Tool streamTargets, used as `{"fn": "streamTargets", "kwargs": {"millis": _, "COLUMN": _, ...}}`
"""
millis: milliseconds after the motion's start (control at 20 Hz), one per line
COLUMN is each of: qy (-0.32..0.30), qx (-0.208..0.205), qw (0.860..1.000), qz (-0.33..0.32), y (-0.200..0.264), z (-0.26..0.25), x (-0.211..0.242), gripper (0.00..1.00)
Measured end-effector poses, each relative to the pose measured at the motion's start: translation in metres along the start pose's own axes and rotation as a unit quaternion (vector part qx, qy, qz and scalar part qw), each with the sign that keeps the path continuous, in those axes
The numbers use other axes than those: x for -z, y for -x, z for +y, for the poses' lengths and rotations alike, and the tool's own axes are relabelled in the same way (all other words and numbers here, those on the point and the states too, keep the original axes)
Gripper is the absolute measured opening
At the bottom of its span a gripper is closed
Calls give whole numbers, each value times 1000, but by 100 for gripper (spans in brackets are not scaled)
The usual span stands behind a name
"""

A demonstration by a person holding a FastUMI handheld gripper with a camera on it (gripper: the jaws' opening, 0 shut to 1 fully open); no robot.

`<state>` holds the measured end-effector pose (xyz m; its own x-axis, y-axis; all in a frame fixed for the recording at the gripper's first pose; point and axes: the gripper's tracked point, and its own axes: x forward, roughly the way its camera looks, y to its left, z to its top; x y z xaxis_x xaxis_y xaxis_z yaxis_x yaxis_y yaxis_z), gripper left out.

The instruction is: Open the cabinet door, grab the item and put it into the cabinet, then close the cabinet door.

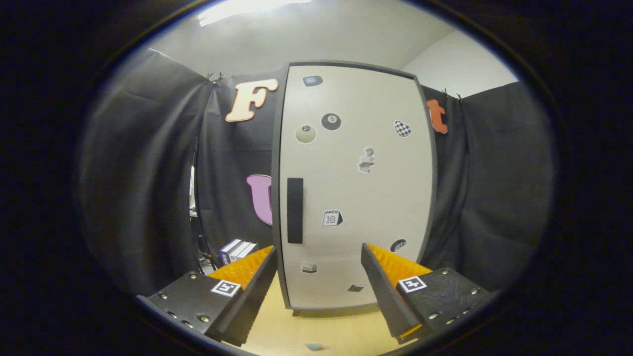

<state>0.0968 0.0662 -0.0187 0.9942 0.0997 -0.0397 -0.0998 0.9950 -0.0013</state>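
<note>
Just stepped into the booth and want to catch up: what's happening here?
A handheld claw faces a cabinet standing on a wooden table. The cabinet door is shut, and the claw's fingers are spread open with nothing between them, short of the dark handle on the door's left side. A small box sits left of the cabinet.

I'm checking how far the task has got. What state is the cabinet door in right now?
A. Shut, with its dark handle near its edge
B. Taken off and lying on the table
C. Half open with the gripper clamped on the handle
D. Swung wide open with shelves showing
A: the cabinet door stands flat and closed beyond the open gripper, its dark handle untouched, with the fingers spread and holding nothing.
</note>
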Motion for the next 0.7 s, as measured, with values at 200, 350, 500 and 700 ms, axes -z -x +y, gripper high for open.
{"fn": "streamTargets", "kwargs": {"millis": 200, "qy": -12, "qx": -14, "qw": 1000, "qz": -2, "y": -42, "z": 15, "x": -1, "gripper": 100}}
{"fn": "streamTargets", "kwargs": {"millis": 350, "qy": -13, "qx": -21, "qw": 1000, "qz": -3, "y": -73, "z": 25, "x": -3, "gripper": 100}}
{"fn": "streamTargets", "kwargs": {"millis": 500, "qy": -18, "qx": -24, "qw": 1000, "qz": -3, "y": -103, "z": 30, "x": -5, "gripper": 97}}
{"fn": "streamTargets", "kwargs": {"millis": 700, "qy": -31, "qx": -29, "qw": 999, "qz": 1, "y": -130, "z": 37, "x": -3, "gripper": 91}}
